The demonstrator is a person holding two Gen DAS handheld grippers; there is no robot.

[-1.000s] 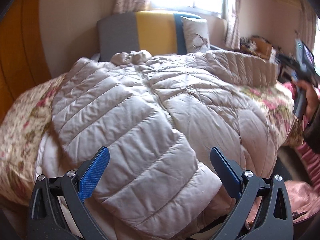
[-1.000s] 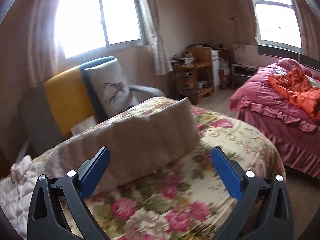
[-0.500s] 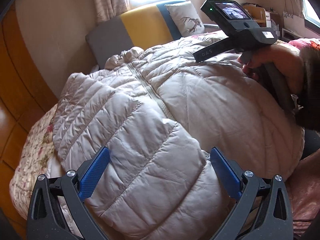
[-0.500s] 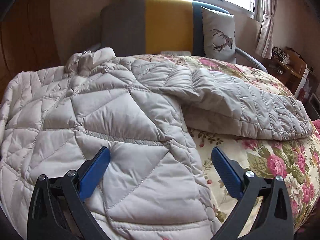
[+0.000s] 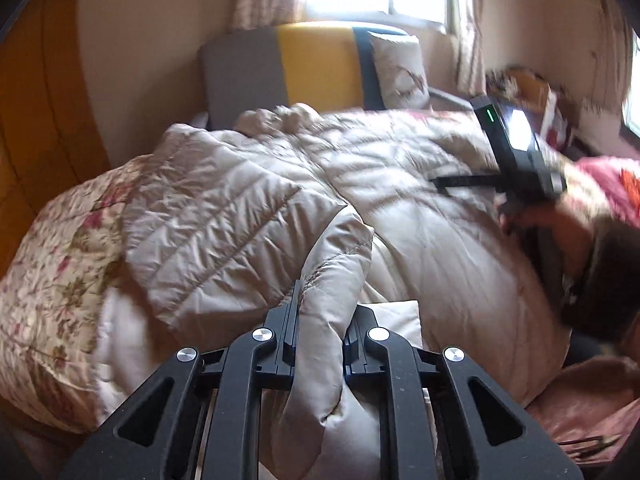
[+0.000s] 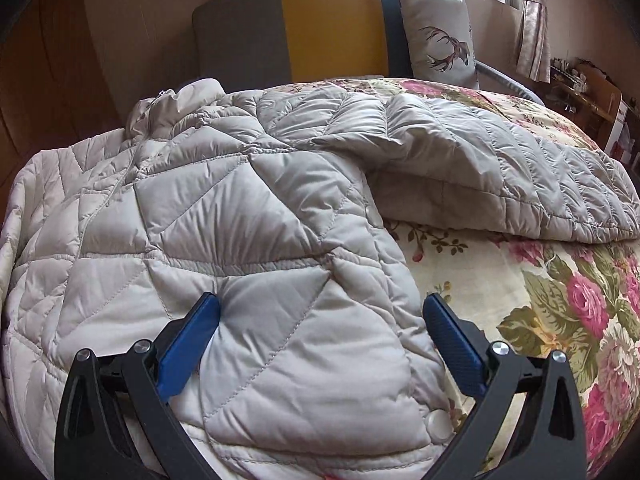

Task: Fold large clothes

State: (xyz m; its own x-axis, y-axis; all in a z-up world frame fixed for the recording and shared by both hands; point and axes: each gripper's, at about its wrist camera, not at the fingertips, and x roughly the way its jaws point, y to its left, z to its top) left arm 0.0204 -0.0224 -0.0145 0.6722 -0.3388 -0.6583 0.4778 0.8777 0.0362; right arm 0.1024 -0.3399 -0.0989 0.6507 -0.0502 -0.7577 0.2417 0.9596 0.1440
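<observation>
Jacket: a pale quilted puffer jacket (image 6: 224, 240) lies spread front-up on the bed (image 6: 560, 300), hem toward the cameras, collar toward the striped chair (image 6: 320, 24); one sleeve (image 6: 500, 168) reaches out to the right across the floral cover.
Left tool: the left tool (image 5: 320, 320) is closing, its jaws already clamped on a bunched ridge of the hem, which stands up between them.
Right tool: the right tool (image 6: 320, 340) is spread wide, resting low over the jacket's right hem corner; nothing is gripped, though the left pad (image 6: 192, 332) looks to dent the fabric.
Slip risk: slick, puffy fabric may pull out of the left grip once lifted, since only a narrow fold is caught.
Layer risk: the left jaws may hold just the top layer, so the back could stay on the bed and the fold come out skewed.
Uneven lift: with only one side held, raising it would drag the jacket crooked.
Sleeve: left outstretched, it could trail or bunch inside the fold.
Snap: a button (image 6: 438, 420) near the right hem could foul the right pad's grip.
</observation>
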